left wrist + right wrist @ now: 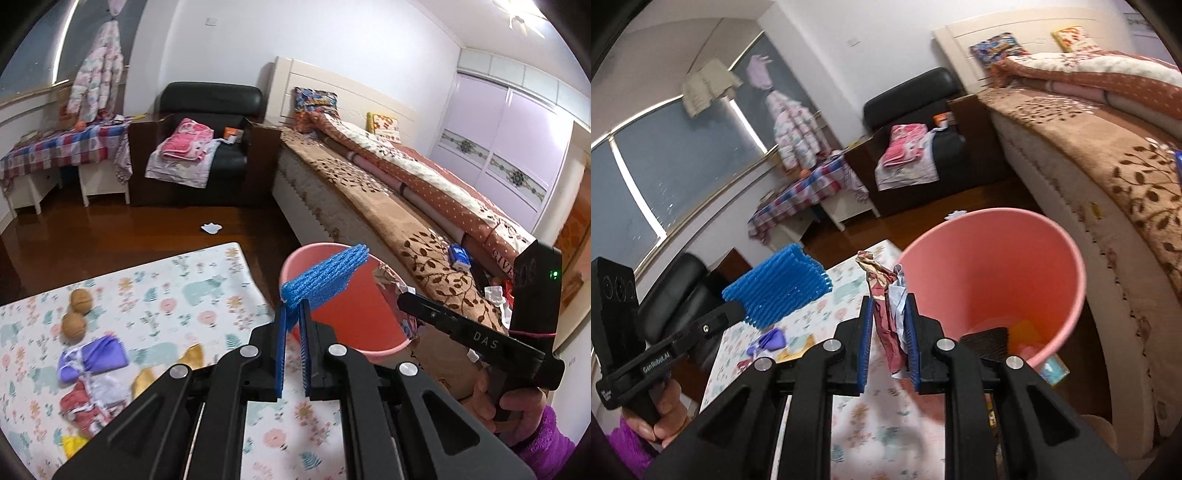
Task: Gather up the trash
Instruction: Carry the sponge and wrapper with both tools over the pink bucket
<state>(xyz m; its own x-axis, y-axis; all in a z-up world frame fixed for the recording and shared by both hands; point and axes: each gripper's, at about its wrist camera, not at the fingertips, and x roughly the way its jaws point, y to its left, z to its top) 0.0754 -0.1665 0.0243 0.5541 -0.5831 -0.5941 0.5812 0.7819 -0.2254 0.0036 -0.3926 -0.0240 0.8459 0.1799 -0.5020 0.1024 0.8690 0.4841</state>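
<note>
Left wrist view: the left gripper (293, 310) has its jaws clenched on one end of a blue foam net (325, 275), which sticks up and forward past the tips, tilted to the right. The net hangs in front of the near rim of a pink bin (343, 317) that stands on the floor beside the bed (402, 221). To the right, the right gripper (402, 295) reaches in toward the bin, a crumpled wrapper (388, 284) at its tip; a hand (495, 398) in a purple sleeve grips its handle. On the worktop (207, 280) to the left lie two walnuts (75, 314) and scraps of purple and red packaging.

Right wrist view: the right gripper (888, 336) grasps the wrapper (886, 295) between its jaws; the paper stands upright, its crumpled top above the tips and its tail hanging below. It sits just at the left rim of the bin (1052, 266), whose mouth tilts toward the camera with some rubbish at the bottom. At left, the left gripper (738, 314) holds the net (775, 284) out over the worktop (846, 295), a hand (661, 417) on its handle.
</note>
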